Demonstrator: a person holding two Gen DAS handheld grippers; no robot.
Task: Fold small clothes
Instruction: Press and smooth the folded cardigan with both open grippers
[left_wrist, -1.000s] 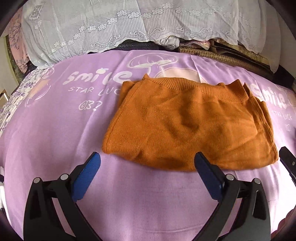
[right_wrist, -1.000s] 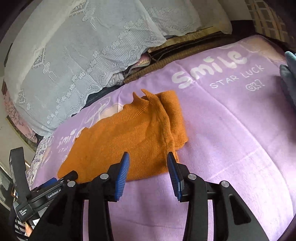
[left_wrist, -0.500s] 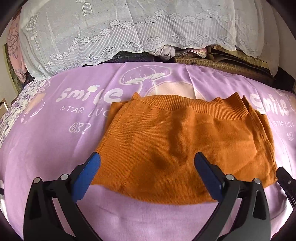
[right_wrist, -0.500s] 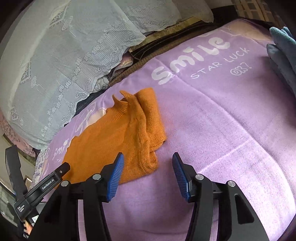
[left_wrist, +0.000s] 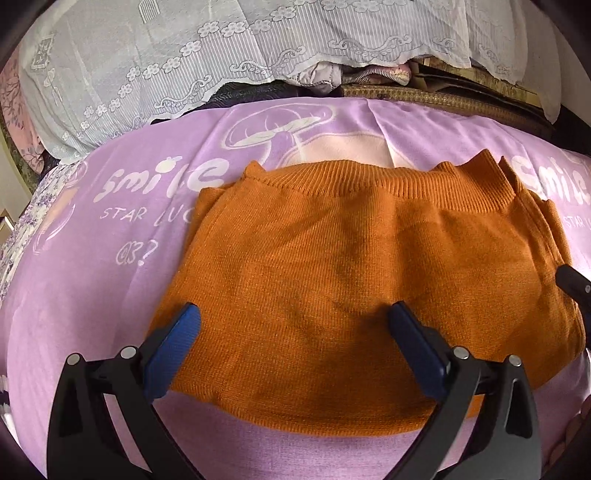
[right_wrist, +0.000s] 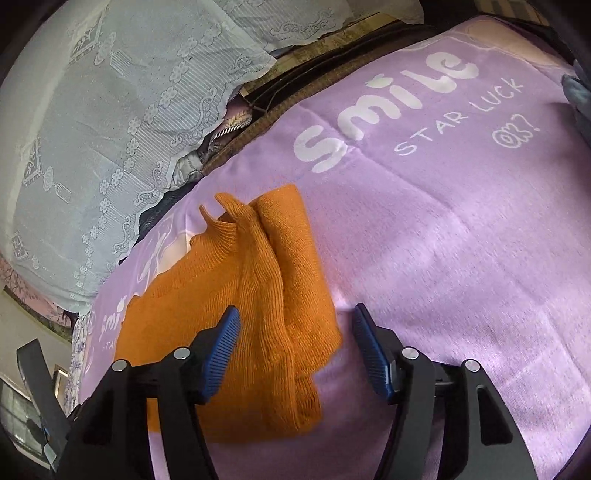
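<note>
— Item one?
— Right gripper (right_wrist: 295, 349): jaws apart and just been widening, nothing pinched. The right edge of the orange sweater (right_wrist: 236, 325) lies between the blue pads (right_wrist: 221, 350), which stand clear of the knit.

— Item two?
— Left gripper (left_wrist: 295, 350): spread wide, empty, poised over the sweater's near hem, its pads (left_wrist: 173, 350) straddling the left half.

— And the sweater itself?
— Flat on the purple blanket (right_wrist: 443, 240), partly folded already; sleeves look tucked in along the right edge, ribbed collar (left_wrist: 369, 181) on the far side. Beyond the collar: a lace cover (left_wrist: 221, 55) over piled bedding.

— Which step, would you say?
— Reaching for the near hem, I judge, for the next fold.

— What does that call for?
— Both grippers lowering onto the hem, closing through all layers, then carrying it toward the collar evenly, so the tucked sleeves don't slide out.
</note>
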